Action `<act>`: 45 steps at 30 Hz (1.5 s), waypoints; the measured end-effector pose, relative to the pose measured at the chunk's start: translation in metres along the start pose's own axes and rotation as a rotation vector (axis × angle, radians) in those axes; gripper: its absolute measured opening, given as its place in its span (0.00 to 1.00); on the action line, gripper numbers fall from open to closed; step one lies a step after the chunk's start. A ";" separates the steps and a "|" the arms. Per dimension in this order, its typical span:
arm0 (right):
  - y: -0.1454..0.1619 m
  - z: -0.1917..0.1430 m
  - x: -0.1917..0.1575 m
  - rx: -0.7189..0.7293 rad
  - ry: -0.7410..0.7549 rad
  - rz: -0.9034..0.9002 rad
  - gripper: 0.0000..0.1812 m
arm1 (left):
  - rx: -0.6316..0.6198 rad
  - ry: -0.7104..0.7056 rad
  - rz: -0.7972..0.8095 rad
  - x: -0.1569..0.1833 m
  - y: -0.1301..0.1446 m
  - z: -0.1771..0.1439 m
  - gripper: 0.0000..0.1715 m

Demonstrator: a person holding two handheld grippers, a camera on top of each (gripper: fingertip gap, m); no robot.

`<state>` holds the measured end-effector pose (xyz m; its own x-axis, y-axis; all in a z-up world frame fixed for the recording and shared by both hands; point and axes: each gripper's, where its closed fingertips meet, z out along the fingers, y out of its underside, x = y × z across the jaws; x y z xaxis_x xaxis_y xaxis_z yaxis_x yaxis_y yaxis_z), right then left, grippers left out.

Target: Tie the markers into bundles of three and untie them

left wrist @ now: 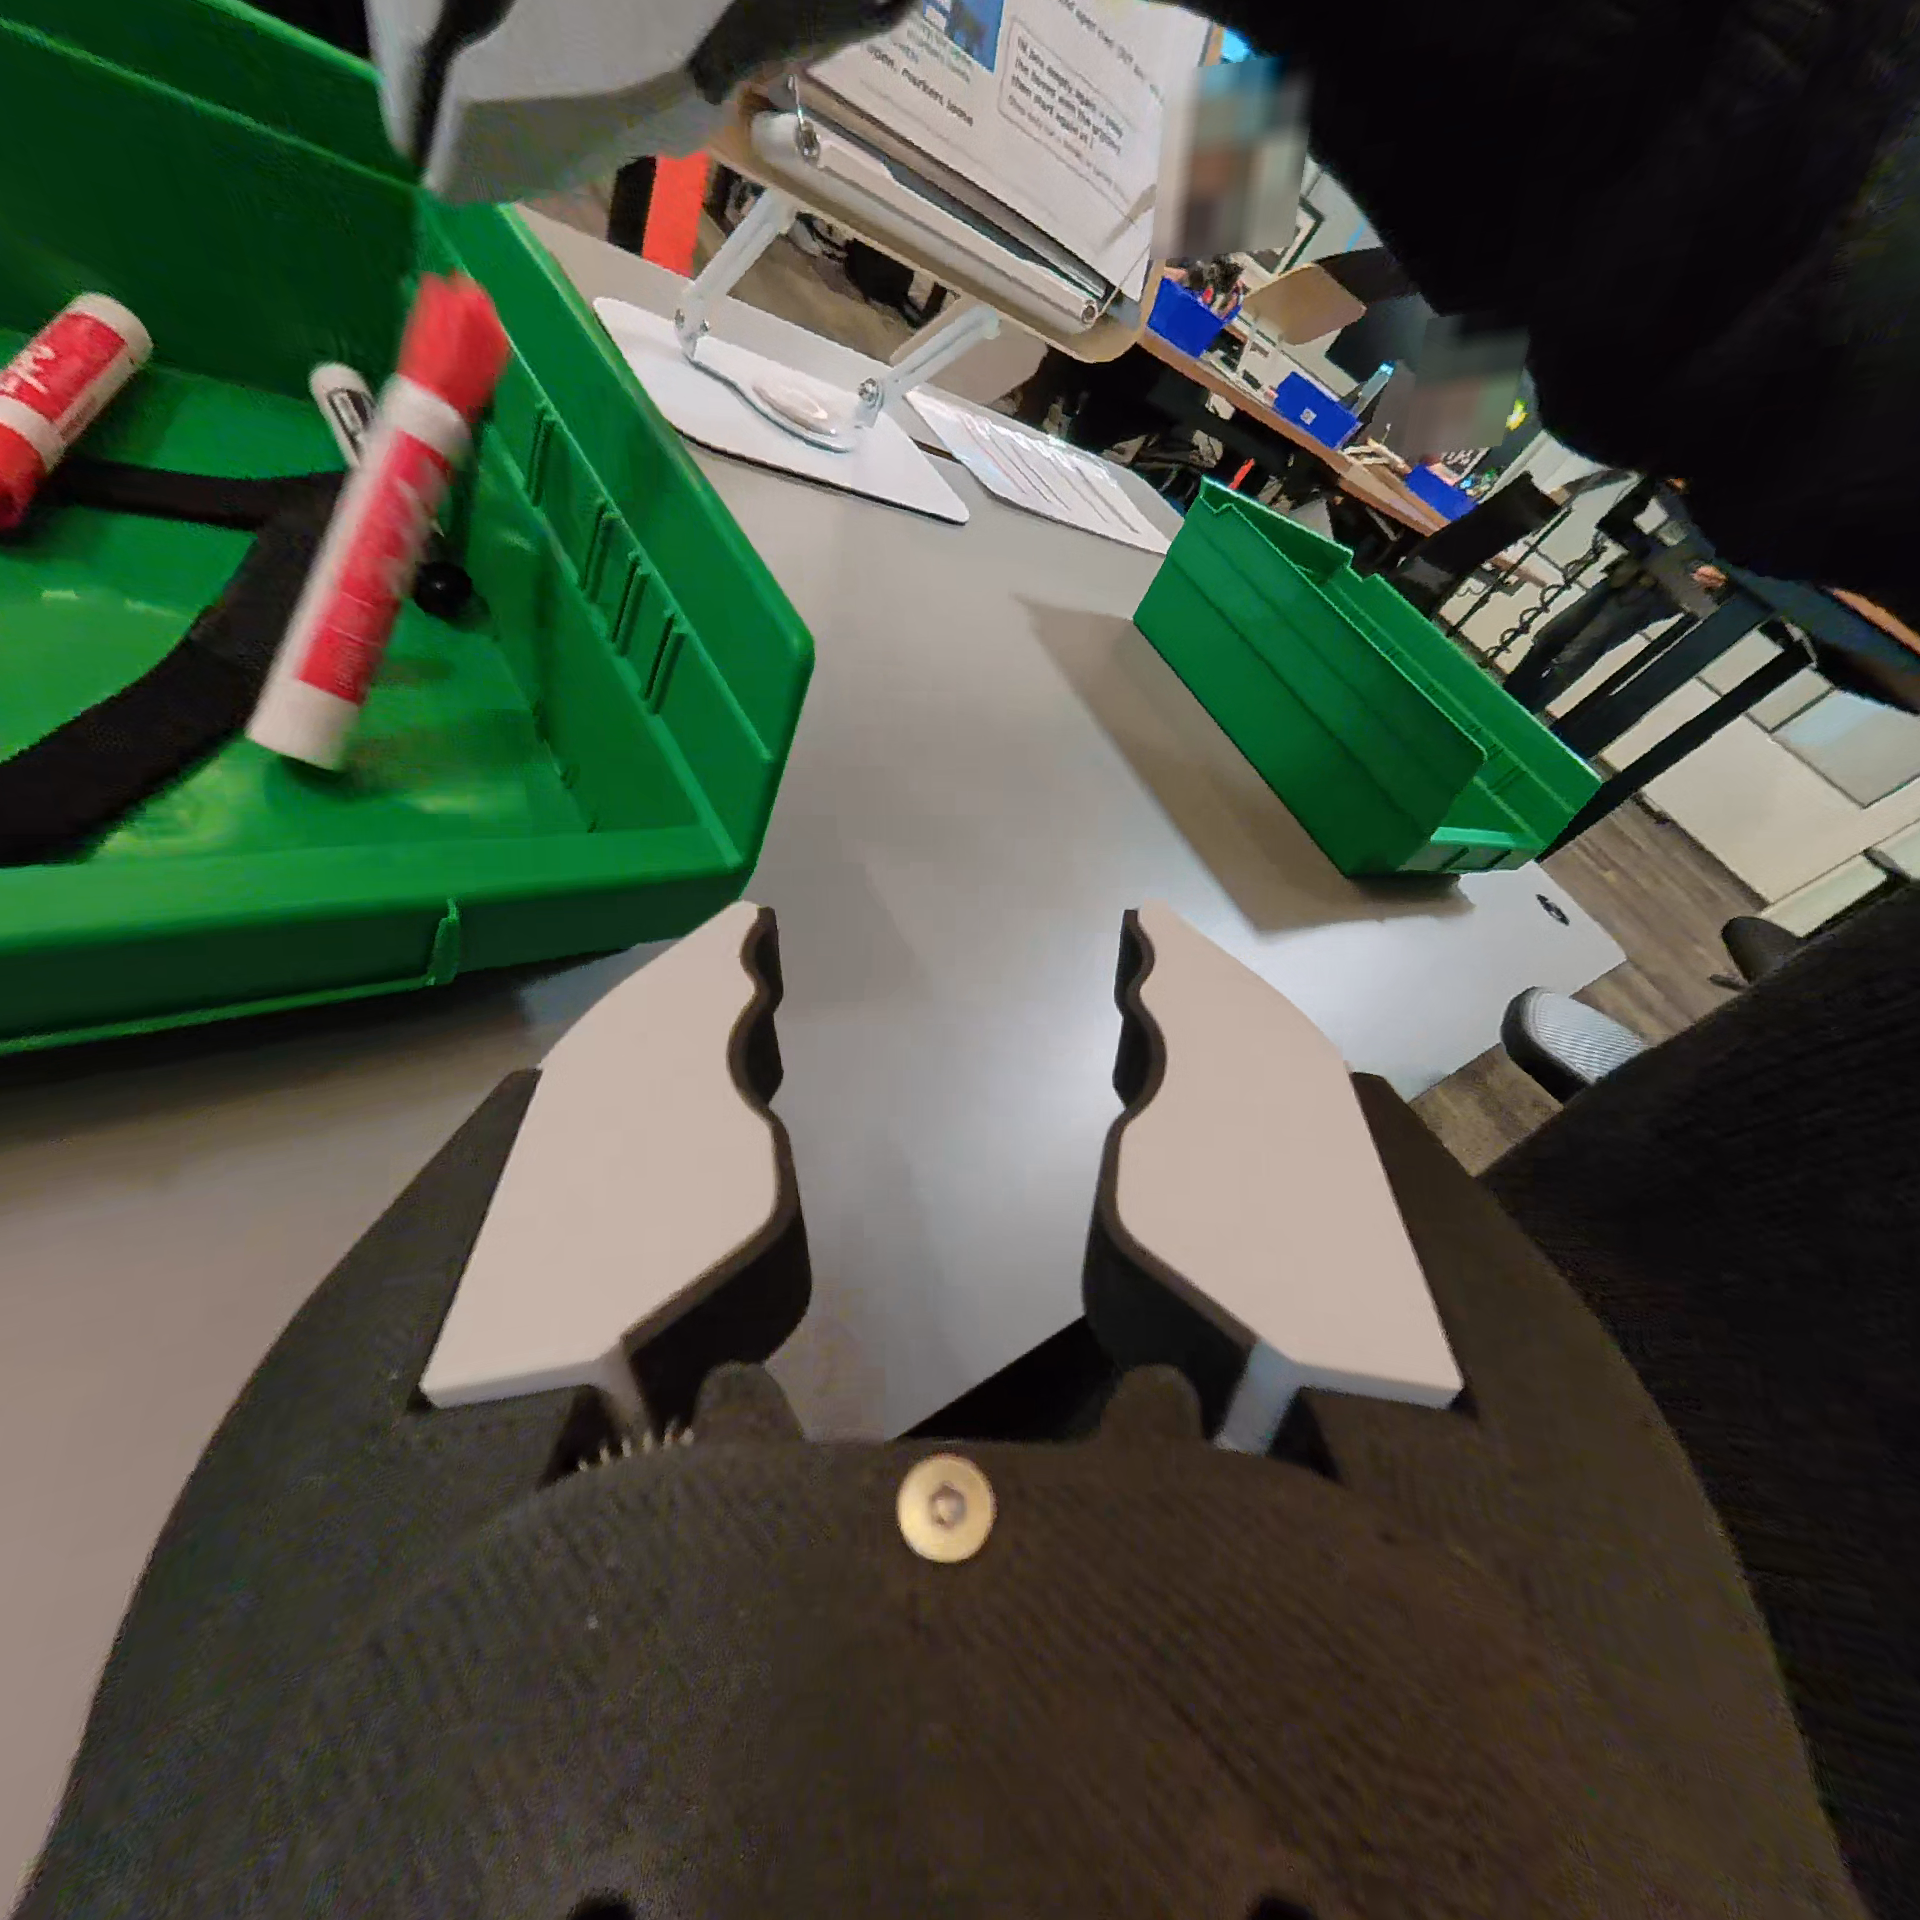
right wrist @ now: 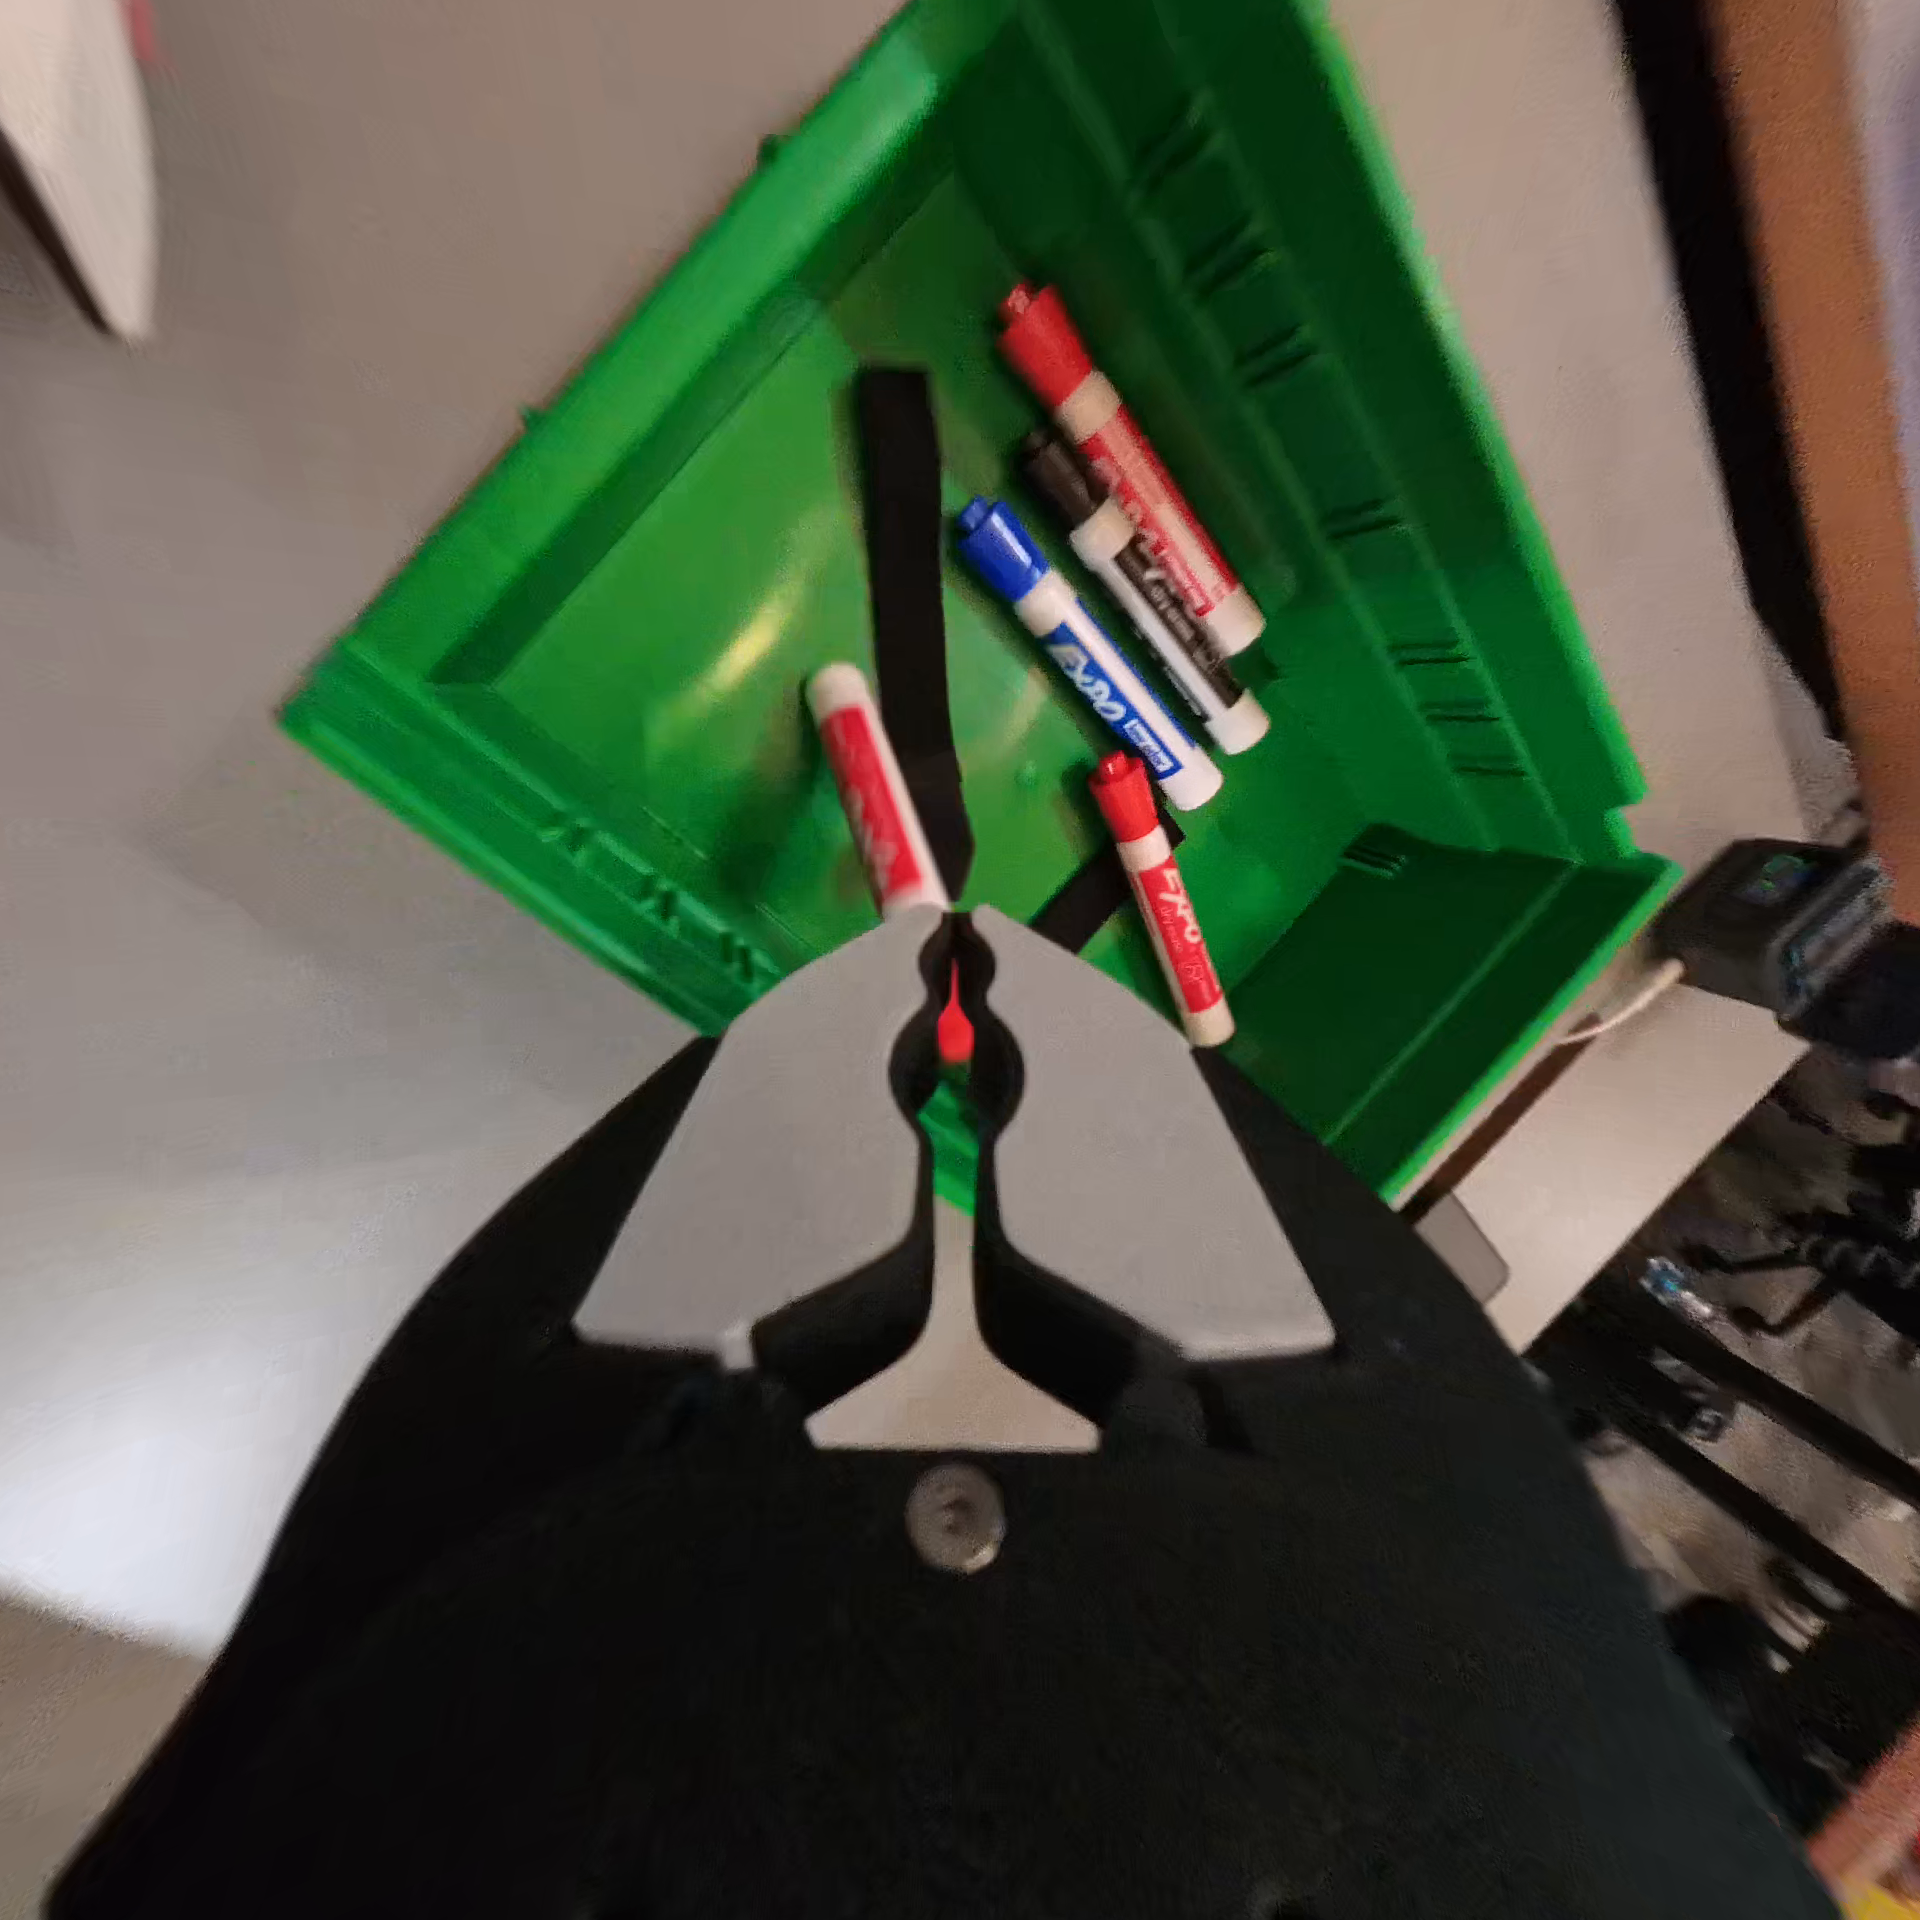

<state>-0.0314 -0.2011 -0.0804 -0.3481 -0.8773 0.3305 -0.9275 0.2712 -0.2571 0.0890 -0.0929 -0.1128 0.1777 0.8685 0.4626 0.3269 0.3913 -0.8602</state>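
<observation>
My left gripper [left wrist: 945, 925] is open and empty, low over the grey table [left wrist: 935, 675], just right of a green bin [left wrist: 623, 883]. My right gripper [right wrist: 956, 916] is shut, its tips meeting above the same bin [right wrist: 468, 769]. It also shows at the top of the left wrist view [left wrist: 540, 104]. A blurred red marker [left wrist: 384, 520] stands tilted in the bin below it, apart from its fingers. In the right wrist view this marker [right wrist: 873, 790] runs under the fingertips, and its red cap shows through the gap behind the tips.
The bin also holds a blue marker [right wrist: 1081, 644], a black marker [right wrist: 1153, 603], two more red markers [right wrist: 1122, 457] [right wrist: 1158, 894] and a black strap [right wrist: 904, 540]. A second green bin [left wrist: 1330, 675] lies at the right. A white stand with papers [left wrist: 935, 208] stands behind. About 15 cm separates my left fingertips from my right.
</observation>
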 end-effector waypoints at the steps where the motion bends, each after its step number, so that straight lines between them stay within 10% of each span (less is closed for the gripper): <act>1: 0.000 -0.009 -0.003 0.018 0.023 0.027 0.00 | 0.004 -0.005 0.014 0.000 -0.001 0.001 0.36; 15: 0.019 0.032 0.003 -0.222 -0.004 0.011 0.19 | 0.023 -0.010 0.156 0.011 -0.012 0.033 0.34; 36: 0.046 0.149 0.060 -0.260 -0.090 -0.271 0.10 | -0.023 0.134 -0.098 0.010 -0.009 0.033 0.36; 45: -0.010 0.053 0.086 0.055 0.102 0.024 0.10 | -0.026 0.154 -0.058 0.020 -0.008 0.032 0.36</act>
<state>-0.0444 -0.3000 -0.0972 -0.3849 -0.8250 0.4138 -0.9108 0.2671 -0.3148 0.0603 -0.0685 -0.1038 0.2973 0.7869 0.5408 0.3642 0.4302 -0.8260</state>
